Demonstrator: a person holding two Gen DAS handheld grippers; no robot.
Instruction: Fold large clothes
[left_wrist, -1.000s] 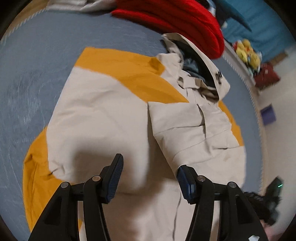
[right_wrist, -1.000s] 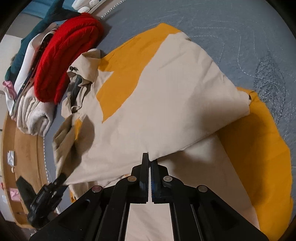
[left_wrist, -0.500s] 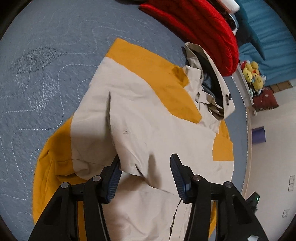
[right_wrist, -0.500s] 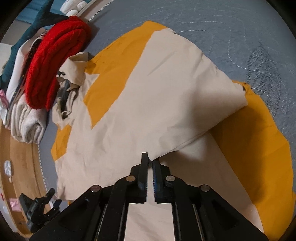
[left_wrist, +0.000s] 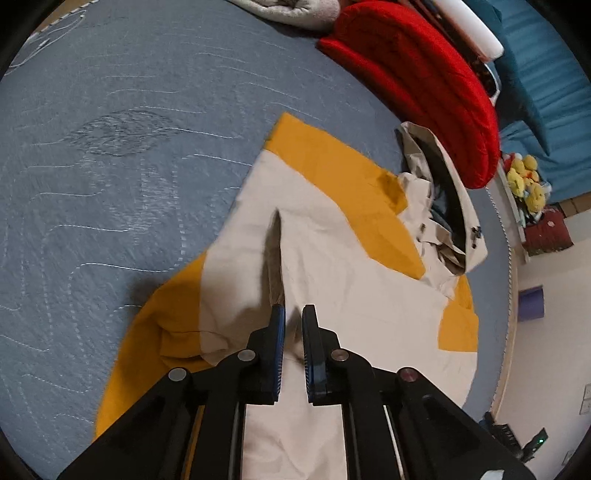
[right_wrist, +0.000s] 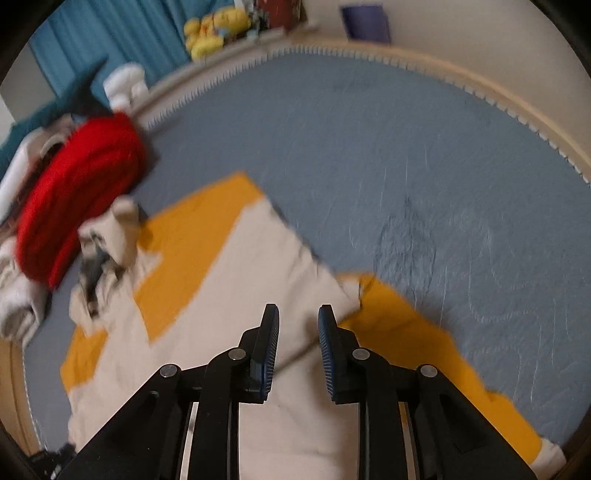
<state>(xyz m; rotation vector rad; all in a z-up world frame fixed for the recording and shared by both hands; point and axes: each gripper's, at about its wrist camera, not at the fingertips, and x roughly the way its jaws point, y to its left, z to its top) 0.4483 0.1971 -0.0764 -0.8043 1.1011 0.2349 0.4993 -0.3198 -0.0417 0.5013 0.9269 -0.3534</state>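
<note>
A beige and orange hooded jacket (left_wrist: 332, 258) lies spread on the blue quilted bed cover (left_wrist: 110, 147); it also shows in the right wrist view (right_wrist: 229, 295). Its hood (left_wrist: 443, 206) points toward the red garment. My left gripper (left_wrist: 293, 325) is shut on a raised pinch of the beige fabric, which forms a ridge running away from the fingers. My right gripper (right_wrist: 297, 325) is open and empty, above the edge of a folded beige panel. An orange sleeve (right_wrist: 424, 350) lies to its right.
A red knitted garment (left_wrist: 424, 85) and a pile of folded pale clothes (right_wrist: 14, 295) lie beyond the hood. Yellow plush toys (left_wrist: 524, 181) sit past the bed edge (right_wrist: 480, 88). Bare blue cover (right_wrist: 406, 166) stretches beside the jacket.
My left gripper closed from wide open onto a fold of the beige fabric. My right gripper opened, let go of the beige panel and swung up; its view is motion-blurred.
</note>
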